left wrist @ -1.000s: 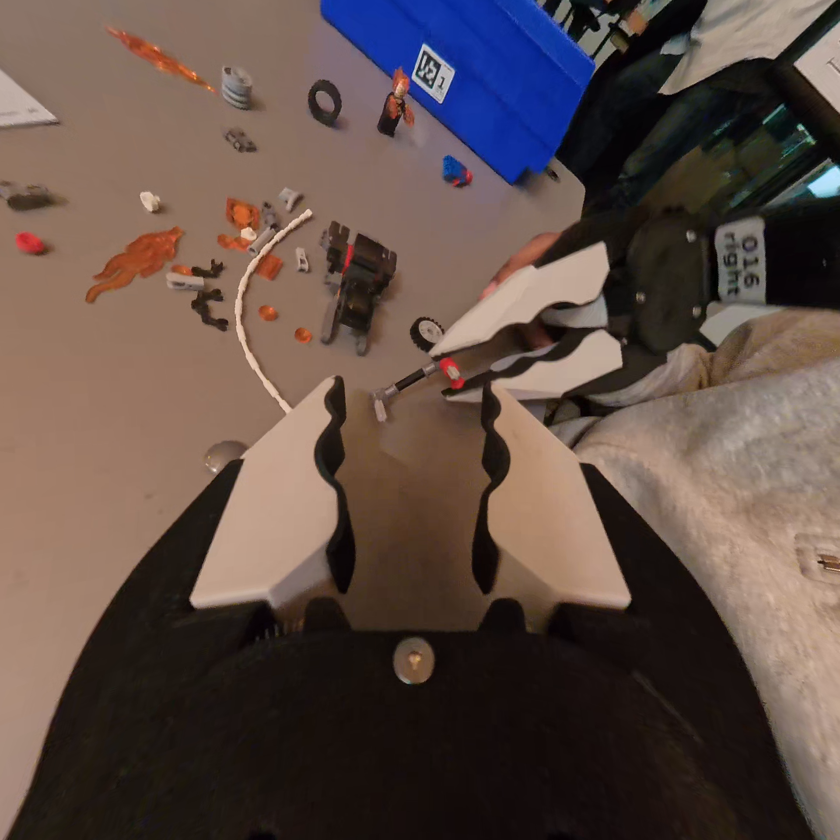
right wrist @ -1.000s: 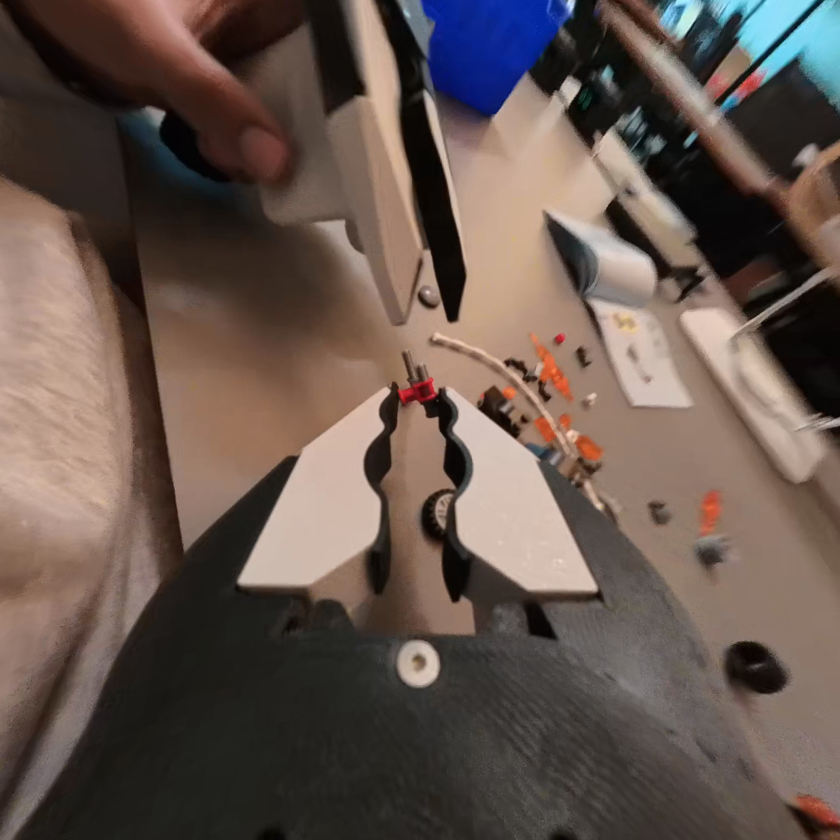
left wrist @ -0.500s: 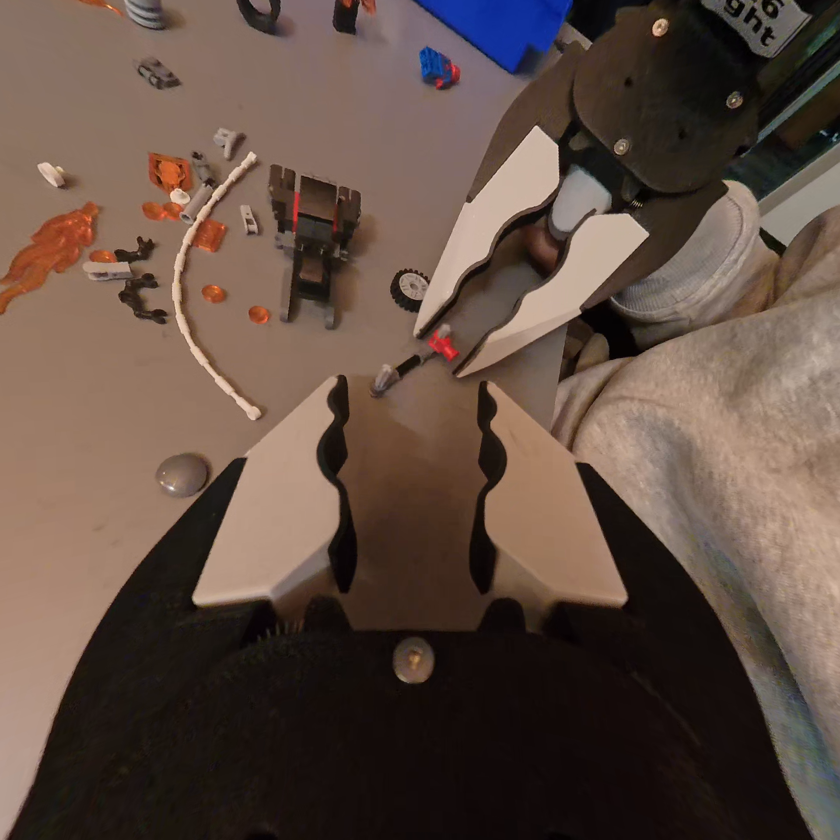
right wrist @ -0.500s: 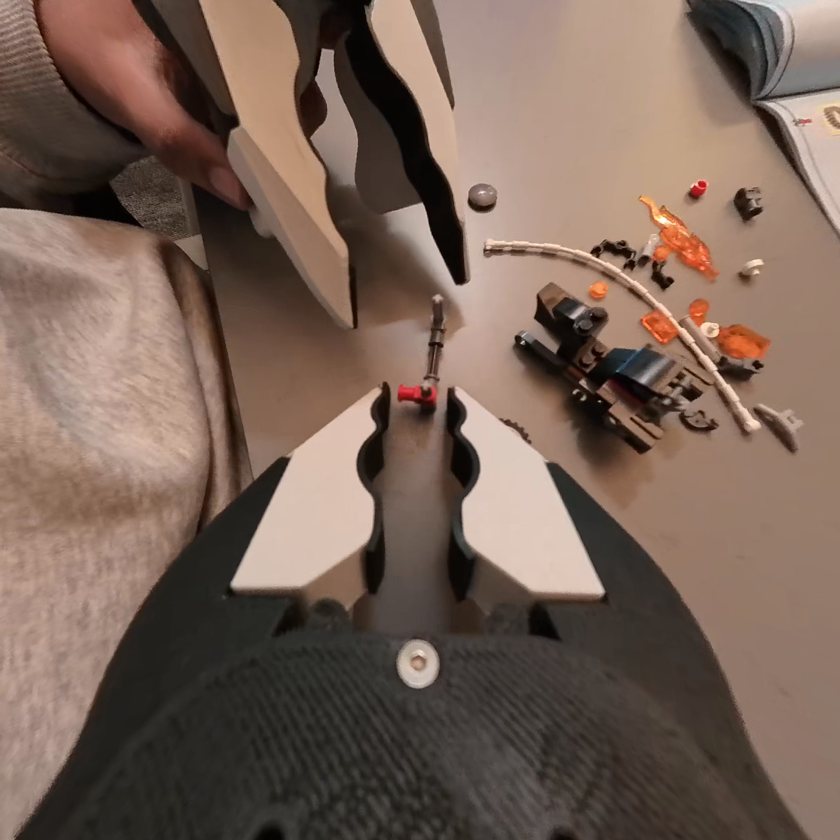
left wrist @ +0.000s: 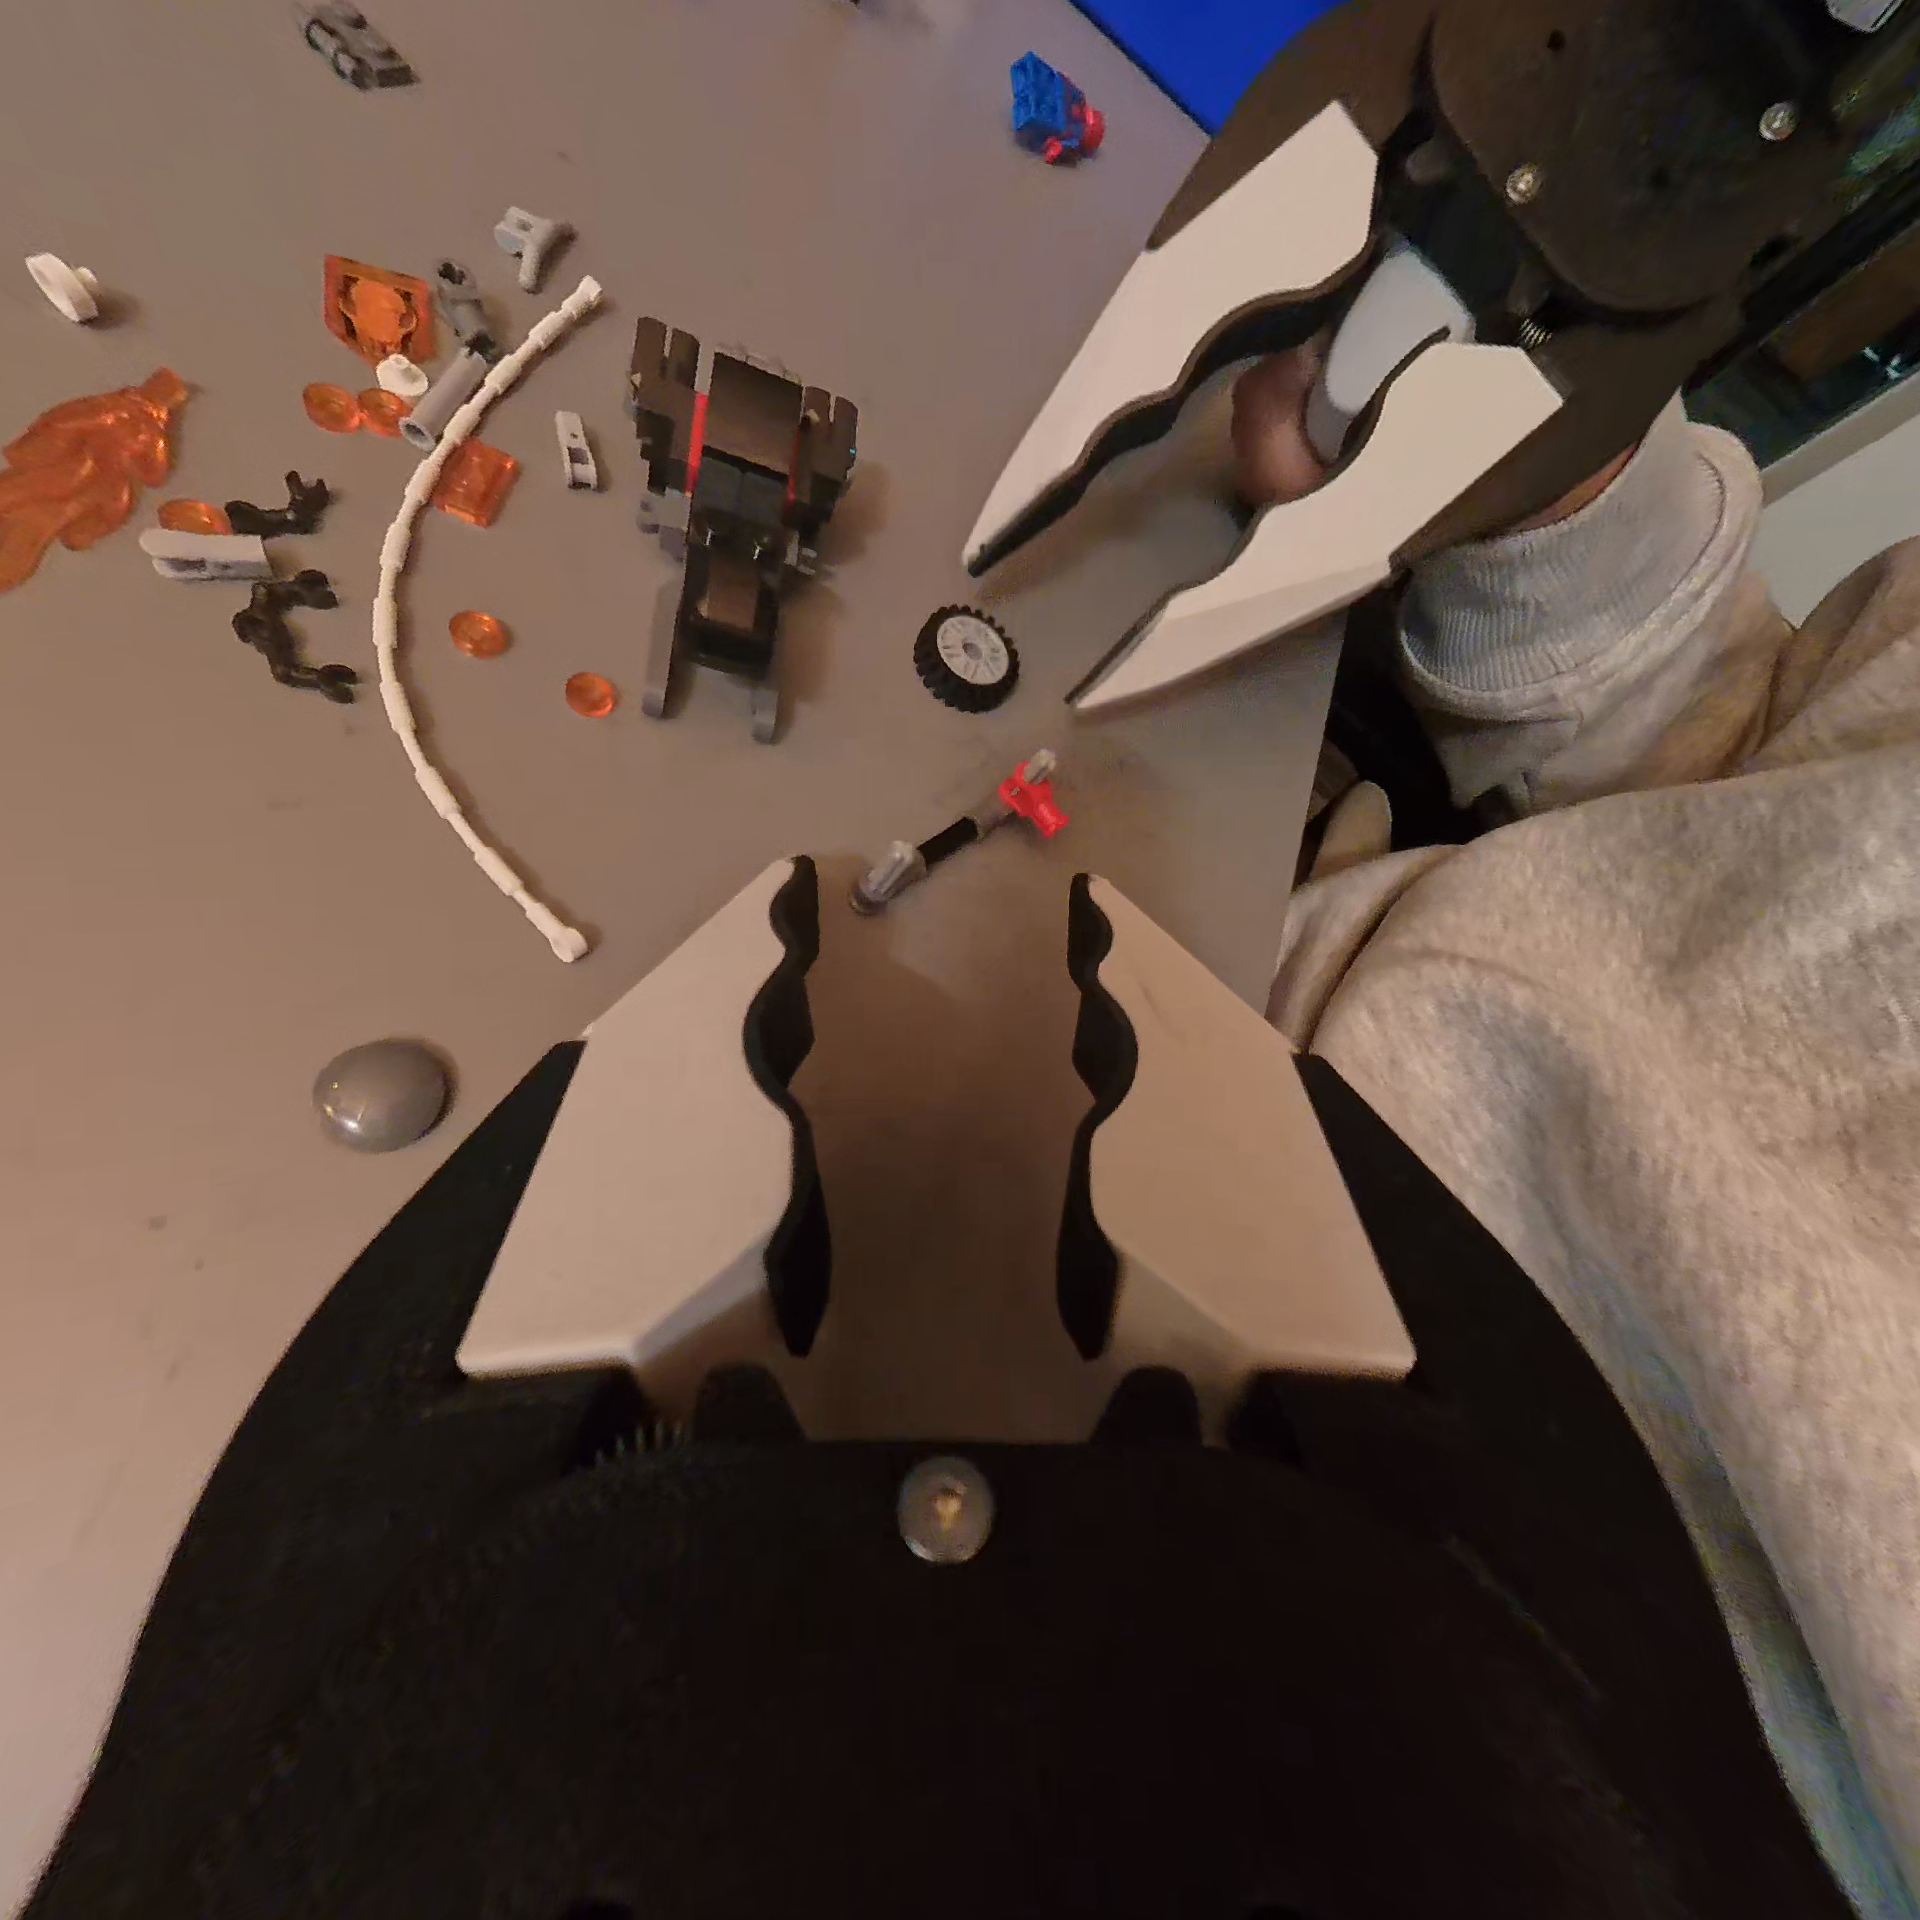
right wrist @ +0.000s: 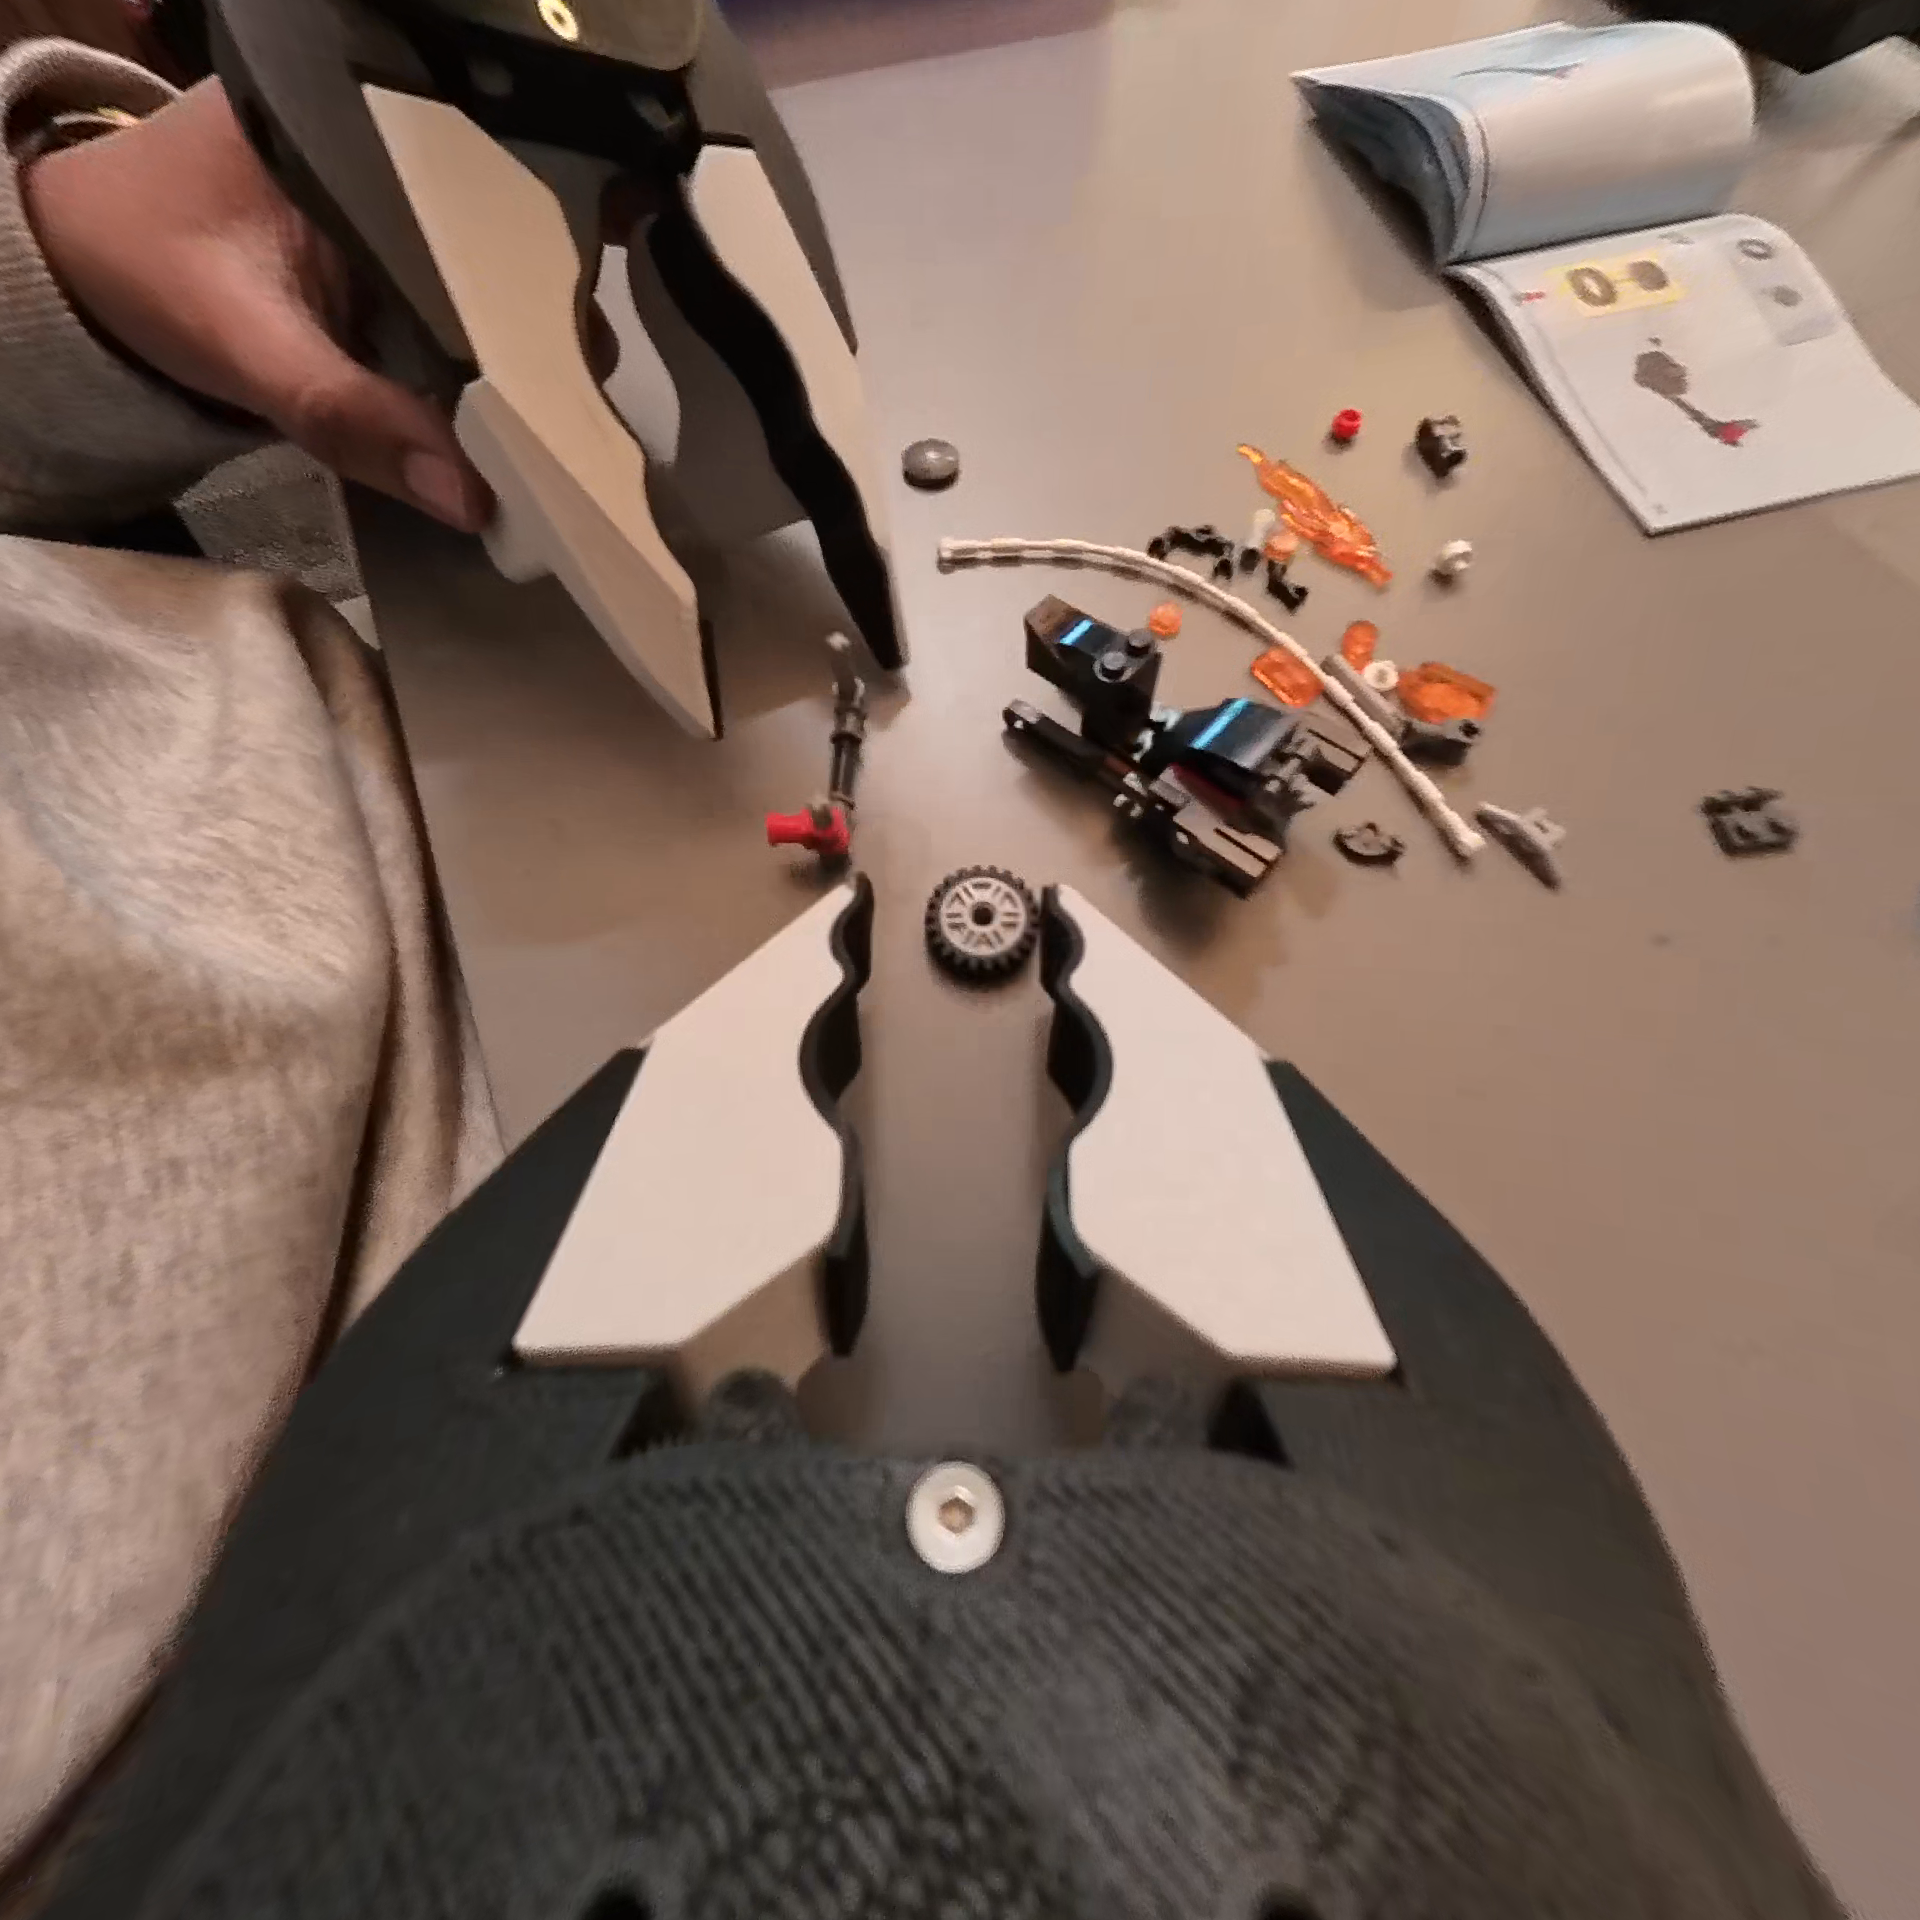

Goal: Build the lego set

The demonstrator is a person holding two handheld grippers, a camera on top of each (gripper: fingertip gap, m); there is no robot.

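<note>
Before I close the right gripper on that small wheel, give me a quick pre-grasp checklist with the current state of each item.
1. Right gripper open: ok, jaws apart and empty.
2. Wheel between the fingertips: ok, it lies flat on the table, roughly centred in the gap.
3. Fingertips low enough to pinch: cannot tell, height above the table is unclear.
4. Axle piece with red end clear of the grasp: ok, it lies just left of the left fingertip, apart from the wheel.
5. Left gripper out of the way: ok, open, empty, hovering near the axle's grey end.
6. Black vehicle body undisturbed: ok, apart from the wheel.
</note>
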